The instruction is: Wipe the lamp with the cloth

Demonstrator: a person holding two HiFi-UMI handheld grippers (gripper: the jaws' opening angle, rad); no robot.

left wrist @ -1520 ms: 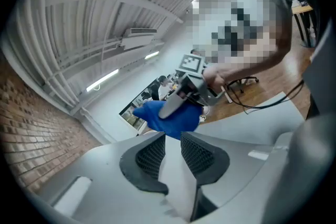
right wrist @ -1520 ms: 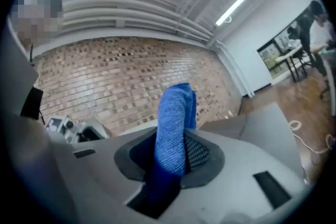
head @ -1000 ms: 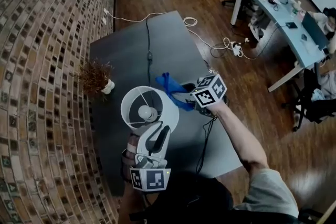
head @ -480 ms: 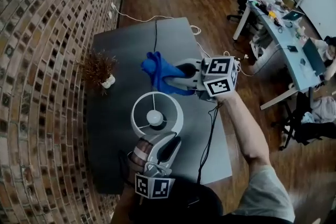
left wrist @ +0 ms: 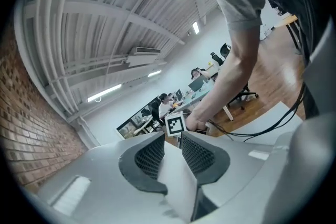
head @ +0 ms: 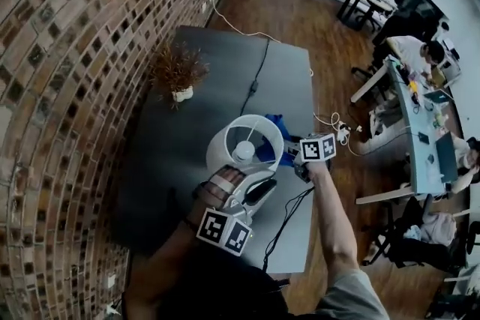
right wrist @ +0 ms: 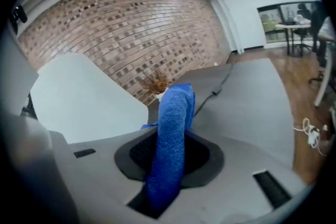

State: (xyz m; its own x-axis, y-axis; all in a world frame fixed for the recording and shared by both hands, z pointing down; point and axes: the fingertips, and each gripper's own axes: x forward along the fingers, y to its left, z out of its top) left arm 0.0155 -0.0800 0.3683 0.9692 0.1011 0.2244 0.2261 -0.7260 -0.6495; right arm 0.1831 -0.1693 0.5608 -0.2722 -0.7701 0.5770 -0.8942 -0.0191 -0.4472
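Over the dark matte bench [head: 176, 146] beside a rough brick wall [head: 75, 86], the left tool [left wrist: 170, 152] pinched the thin shade of the round white lamp [head: 225, 150] between ribbed pads [left wrist: 152, 155]; the right tool [right wrist: 170, 157] clamped the fuzzy blue cloth [right wrist: 176, 107] just beside it.

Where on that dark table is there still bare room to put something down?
Bare: the wall-side strip of the dark grey table between the small potted dried plant and the white shaded lamp, and the far stretch right of the black cable. Crowded: the near end, where the lamp, the blue cloth, the left gripper and the right gripper meet.
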